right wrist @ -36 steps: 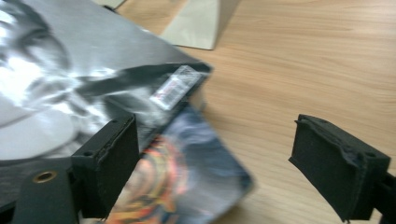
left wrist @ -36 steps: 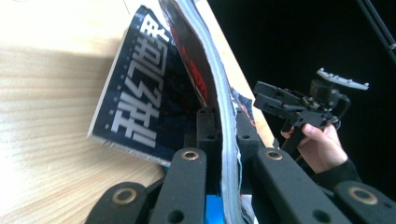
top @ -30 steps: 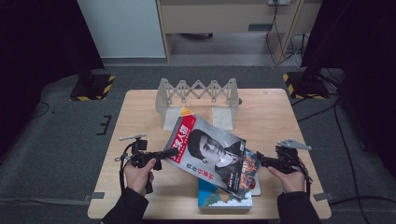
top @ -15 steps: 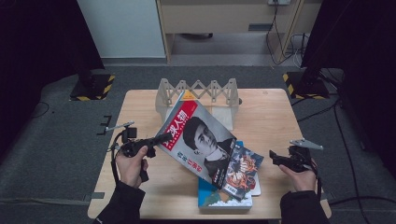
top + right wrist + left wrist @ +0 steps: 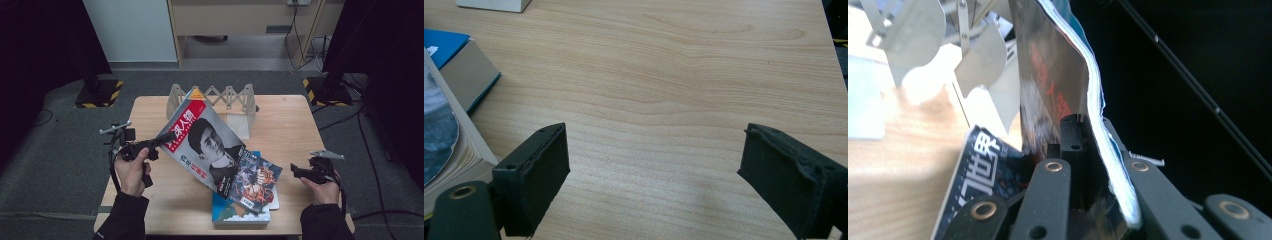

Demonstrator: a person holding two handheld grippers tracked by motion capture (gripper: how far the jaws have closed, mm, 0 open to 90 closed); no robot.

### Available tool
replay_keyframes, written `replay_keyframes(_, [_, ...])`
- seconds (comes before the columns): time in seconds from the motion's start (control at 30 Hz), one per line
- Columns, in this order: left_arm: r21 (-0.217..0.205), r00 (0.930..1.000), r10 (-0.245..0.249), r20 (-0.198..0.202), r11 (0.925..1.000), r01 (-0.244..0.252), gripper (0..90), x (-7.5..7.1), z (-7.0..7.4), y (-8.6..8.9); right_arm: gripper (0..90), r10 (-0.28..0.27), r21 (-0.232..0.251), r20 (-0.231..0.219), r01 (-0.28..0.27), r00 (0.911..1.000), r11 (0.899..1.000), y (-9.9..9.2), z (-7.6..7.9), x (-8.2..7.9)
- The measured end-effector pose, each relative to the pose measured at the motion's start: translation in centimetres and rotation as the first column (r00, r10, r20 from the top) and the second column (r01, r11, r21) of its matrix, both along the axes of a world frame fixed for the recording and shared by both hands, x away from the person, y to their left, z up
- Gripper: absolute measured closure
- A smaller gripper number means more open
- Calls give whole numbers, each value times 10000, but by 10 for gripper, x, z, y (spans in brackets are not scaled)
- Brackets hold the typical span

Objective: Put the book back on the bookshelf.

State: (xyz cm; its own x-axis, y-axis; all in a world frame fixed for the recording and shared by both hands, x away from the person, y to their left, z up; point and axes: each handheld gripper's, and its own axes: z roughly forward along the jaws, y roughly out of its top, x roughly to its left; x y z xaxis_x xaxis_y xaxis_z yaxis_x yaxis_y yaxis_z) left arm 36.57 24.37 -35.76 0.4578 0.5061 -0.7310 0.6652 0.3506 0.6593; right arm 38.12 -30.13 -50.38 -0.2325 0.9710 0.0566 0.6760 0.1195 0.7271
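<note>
One magazine [image 5: 202,142] in left gripper [image 5: 162,141]

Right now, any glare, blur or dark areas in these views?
Left gripper view: the magazine cover is glossy with glare, print soft and unreadable, right half black. Right gripper view: sharp wood grain on the table, evenly lit. High view: soft overall, room edges dark, table well lit.
</note>
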Motion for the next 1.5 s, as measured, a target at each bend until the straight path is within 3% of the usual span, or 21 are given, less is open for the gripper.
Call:
replay_keyframes(0.2, [-129,9978,520,423,9986,-515,857,8,22,9,123,106,-67,-81,-107,9999,9999,1,-2,0])
replay_keyframes(0.4, [269,9905,1094,834,9933,-1120,857,10,41,21,119,128,-170,-100,-129,9999,9998,0,-4,0])
replay_keyframes(0.77, [552,9756,1977,958,9775,-2035,858,9,53,60,111,208,-281,-174,-213,9996,9994,1,-6,1])
replay_keyframes(1.1, [1279,9563,2706,1104,9504,-2837,857,12,59,81,111,277,-352,-242,-285,9993,9990,1,-8,1])
replay_keyframes(1.33, [2098,9424,3078,1313,9204,-3299,857,25,63,79,112,319,-335,-309,-330,9990,9989,1,-9,1])
replay_keyframes(1.5, [2571,9293,3291,1673,8955,-3634,859,38,65,71,112,342,-328,-362,-354,9988,9988,2,-9,2])
